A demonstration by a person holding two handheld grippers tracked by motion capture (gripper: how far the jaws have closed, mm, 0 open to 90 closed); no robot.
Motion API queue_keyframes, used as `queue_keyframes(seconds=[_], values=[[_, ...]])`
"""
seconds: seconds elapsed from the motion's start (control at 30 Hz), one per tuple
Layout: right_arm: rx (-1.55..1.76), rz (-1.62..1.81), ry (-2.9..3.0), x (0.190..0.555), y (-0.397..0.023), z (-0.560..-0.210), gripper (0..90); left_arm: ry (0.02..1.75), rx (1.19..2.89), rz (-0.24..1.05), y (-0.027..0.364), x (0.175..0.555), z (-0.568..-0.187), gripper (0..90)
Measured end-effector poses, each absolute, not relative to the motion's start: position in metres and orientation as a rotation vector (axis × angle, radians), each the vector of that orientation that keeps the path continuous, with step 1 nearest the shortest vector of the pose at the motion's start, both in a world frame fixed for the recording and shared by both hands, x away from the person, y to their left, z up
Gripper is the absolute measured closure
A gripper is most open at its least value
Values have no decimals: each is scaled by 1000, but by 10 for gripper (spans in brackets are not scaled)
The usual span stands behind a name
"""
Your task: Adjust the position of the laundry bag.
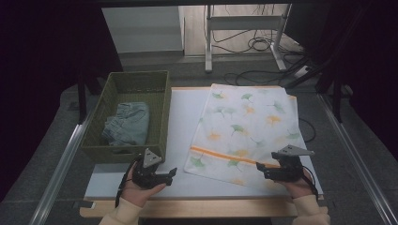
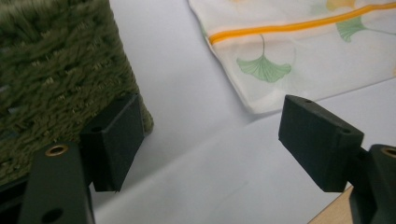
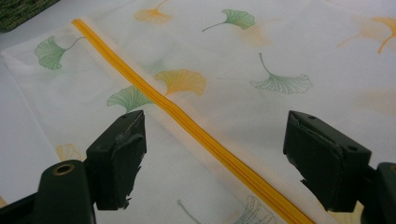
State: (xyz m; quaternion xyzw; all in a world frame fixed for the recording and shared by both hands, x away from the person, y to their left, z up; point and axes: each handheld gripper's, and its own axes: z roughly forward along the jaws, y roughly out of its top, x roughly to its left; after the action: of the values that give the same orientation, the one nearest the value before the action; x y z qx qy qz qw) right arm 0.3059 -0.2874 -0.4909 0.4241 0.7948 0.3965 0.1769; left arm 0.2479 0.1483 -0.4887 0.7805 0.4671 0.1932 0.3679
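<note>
**Both jaws wide apart over the near edge of the ginkgo-print bag**

Jaws stand wide apart on both tools, with nothing between the pads. The right gripper [image 1: 264, 169] hovers over the near right corner of the ginkgo-print mesh bag [image 1: 246, 126], which lies flat on the white table top [image 1: 185, 117]; the right gripper view has the orange zipper [image 3: 196, 130] running diagonally between its jaws. The left gripper [image 1: 166, 176] sits over bare table, between the near corner of the green woven basket [image 1: 162, 117] and the bag's near left corner, touching neither.

Judging by this, the step in hand is a first grasp on the bag's zipper end. To do it well, the right jaws should come down astride the zipper band or its hem and pinch a single layer, not press the fabric flat. The left should travel across to the near left corner of the bag and take its edge, so the bag can be held taut.

From the high view, folded blue denim [image 1: 127, 123] is seen lying inside the basket, and the whole bag. Close up, the left gripper view gives the basket's weave [image 2: 56, 70] just beside one jaw and the bag's corner [image 2: 254, 105] ahead. No zipper pull can be made out.
</note>
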Motion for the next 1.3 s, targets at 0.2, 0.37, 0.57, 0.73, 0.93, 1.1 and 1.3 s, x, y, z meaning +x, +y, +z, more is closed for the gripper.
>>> queue_keyframes(seconds=[0.2, 0.37, 0.57, 0.73, 0.93, 1.1, 1.3], values=[[1205, 1118, 2261, 302, -287, -492, 218, 1207, 1979, 486, 148, 248, -485, 228], [1218, 1130, 2237, 302, -286, -486, 218, 1209, 1983, 493, 147, 243, -483, 236], [1193, 1141, 2231, 295, -281, -482, 220, 1195, 2004, 485, 138, 238, -484, 250], [1197, 1129, 2235, 296, -279, -485, 222, 1186, 2037, 451, 131, 245, -491, 278], [1207, 1128, 2222, 298, -282, -486, 226, 1165, 2058, 437, 120, 254, -492, 296], [1194, 1132, 2223, 296, -280, -484, 227, 1139, 2077, 436, 110, 259, -495, 296], [1189, 1146, 2219, 296, -280, -483, 228, 1152, 2085, 396, 103, 276, -503, 308]])
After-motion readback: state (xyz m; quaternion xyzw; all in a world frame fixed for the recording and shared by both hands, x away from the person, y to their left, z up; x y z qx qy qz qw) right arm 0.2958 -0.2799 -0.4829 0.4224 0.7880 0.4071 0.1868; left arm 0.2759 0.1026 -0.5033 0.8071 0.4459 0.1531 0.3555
